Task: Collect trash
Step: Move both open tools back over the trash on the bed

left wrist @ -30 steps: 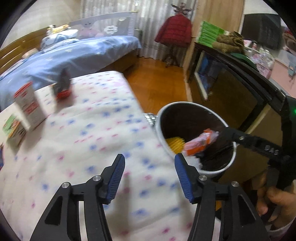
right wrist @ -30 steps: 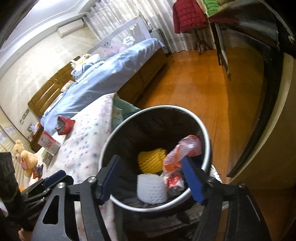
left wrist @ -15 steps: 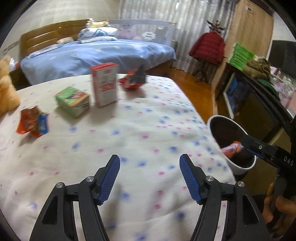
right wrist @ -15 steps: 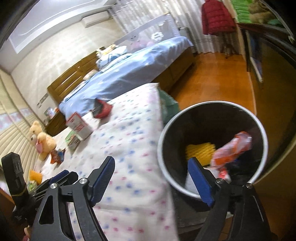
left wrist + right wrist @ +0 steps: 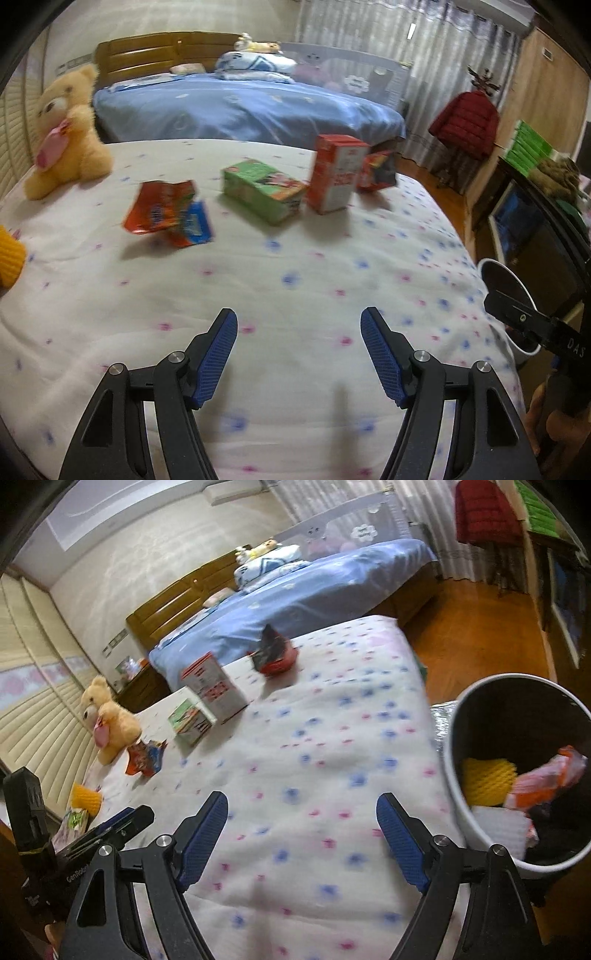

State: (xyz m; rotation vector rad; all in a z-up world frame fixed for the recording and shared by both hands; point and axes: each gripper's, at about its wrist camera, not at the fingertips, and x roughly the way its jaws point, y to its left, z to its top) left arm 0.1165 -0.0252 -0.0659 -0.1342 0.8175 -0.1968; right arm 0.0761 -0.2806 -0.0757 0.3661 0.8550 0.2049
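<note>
Trash lies on the dotted white bedspread (image 5: 295,295): a red-blue snack wrapper (image 5: 168,214), a green carton (image 5: 264,190), a red-white carton (image 5: 336,173) and a red-black wrapper (image 5: 376,171). The same things show in the right wrist view: wrapper (image 5: 146,757), green carton (image 5: 190,720), red-white carton (image 5: 214,686), red-black wrapper (image 5: 275,655). My left gripper (image 5: 299,354) is open and empty above the bedspread. My right gripper (image 5: 303,838) is open and empty beside the white trash bin (image 5: 452,775), which holds a yellow foam net (image 5: 485,781) and an orange wrapper (image 5: 546,779).
A teddy bear (image 5: 66,125) sits at the bed's far left. A yellow foam net (image 5: 86,795) lies near the left edge. A blue bed (image 5: 240,107) stands behind, a dark cabinet (image 5: 535,229) on the right, wooden floor (image 5: 472,627) between.
Both grippers have swung left, away from the bin and over the bedspread. The bin has slid to the right edge of both views. The cartons and wrappers have come into view.
</note>
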